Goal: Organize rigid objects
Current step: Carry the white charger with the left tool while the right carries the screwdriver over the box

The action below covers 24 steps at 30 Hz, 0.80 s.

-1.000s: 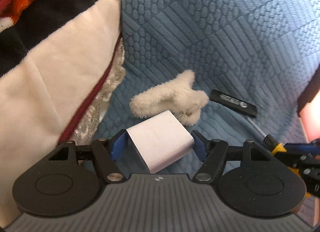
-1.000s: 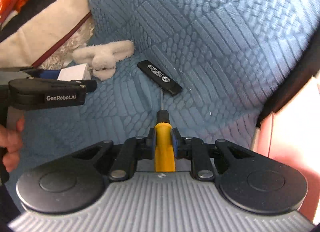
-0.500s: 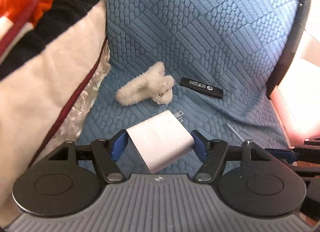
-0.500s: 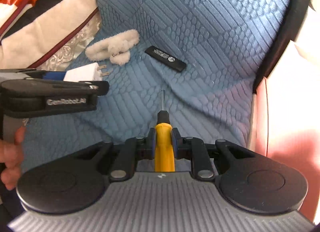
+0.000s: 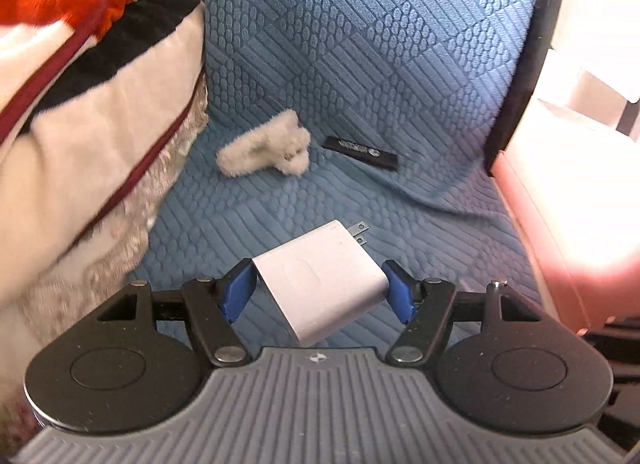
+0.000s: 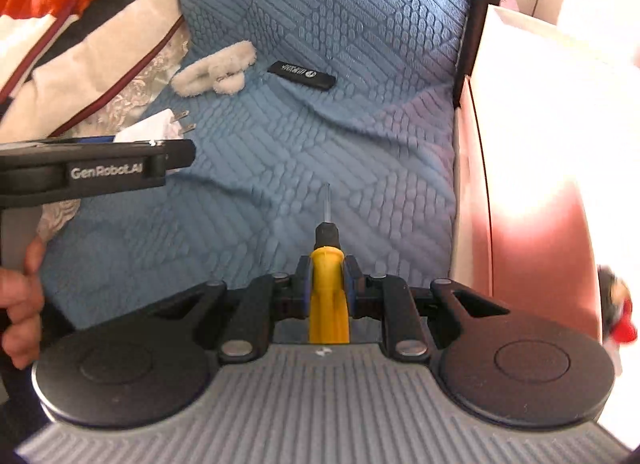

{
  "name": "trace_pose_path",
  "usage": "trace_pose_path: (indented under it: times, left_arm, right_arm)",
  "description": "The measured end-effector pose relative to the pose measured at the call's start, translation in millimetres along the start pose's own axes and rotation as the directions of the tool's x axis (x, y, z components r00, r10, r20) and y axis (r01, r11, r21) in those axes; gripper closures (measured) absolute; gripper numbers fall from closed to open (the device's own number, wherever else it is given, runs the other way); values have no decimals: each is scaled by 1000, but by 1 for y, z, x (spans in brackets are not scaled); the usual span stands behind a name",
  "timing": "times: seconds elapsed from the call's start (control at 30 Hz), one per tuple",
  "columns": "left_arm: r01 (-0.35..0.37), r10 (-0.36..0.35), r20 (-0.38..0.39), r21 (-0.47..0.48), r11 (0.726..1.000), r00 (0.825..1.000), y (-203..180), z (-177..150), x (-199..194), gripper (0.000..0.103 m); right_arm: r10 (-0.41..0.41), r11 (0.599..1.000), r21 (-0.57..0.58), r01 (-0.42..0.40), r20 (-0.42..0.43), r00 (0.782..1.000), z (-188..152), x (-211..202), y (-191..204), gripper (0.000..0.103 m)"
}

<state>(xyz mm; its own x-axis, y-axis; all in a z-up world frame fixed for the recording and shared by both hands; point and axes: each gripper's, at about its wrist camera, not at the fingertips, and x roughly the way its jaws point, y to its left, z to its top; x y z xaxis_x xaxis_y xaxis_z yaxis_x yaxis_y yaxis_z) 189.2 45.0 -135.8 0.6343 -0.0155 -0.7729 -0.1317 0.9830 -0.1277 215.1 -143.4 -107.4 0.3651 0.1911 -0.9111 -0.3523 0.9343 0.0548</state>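
Both grippers have drawn back from the far end of the seat since a second ago, so that the loose items now sit well ahead of the jaws. We find the left gripper (image 5: 320, 288) closed on a white charger (image 5: 322, 282); the blue pads (image 5: 239, 291) press its two sides, the block sits tilted between them, and its two prongs point forward and slightly right. We find the right gripper (image 6: 326, 288) closed on a yellow-handled screwdriver (image 6: 327, 296); the handle runs straight back between the jaws, and the black collar and thin shaft project forward above the blue seat cover (image 6: 360, 136).

Well ahead of the left jaws, a fluffy white item (image 5: 266, 150) lies on the cover, and a flat black stick (image 5: 361, 152) with white lettering lies just to its right, apart from it. Ahead and left of the left jaws, a cream cushion (image 5: 80, 144) with dark red piping leans against the seat. From the right wrist view, the left gripper shows at the left edge with the person's left hand (image 6: 20, 312) beneath it. A pink surface (image 6: 520, 244) runs along the right of the right jaws; we cannot tell what it is.
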Motion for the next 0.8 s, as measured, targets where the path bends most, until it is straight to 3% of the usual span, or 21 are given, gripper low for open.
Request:
trace_pose_path:
  times: [0.4,0.8]
  left_arm:
    - [42,-43,-14,-50,998,999,8,-18,-20,30]
    - [86,-87,-10,-68,994,996,6,-14,-22,30]
  right_arm:
    - [33,996,87,-31,-18,999,-35,-7,10,82]
    - [-22,999,27,23,-8,1000,-30,13,17,79]
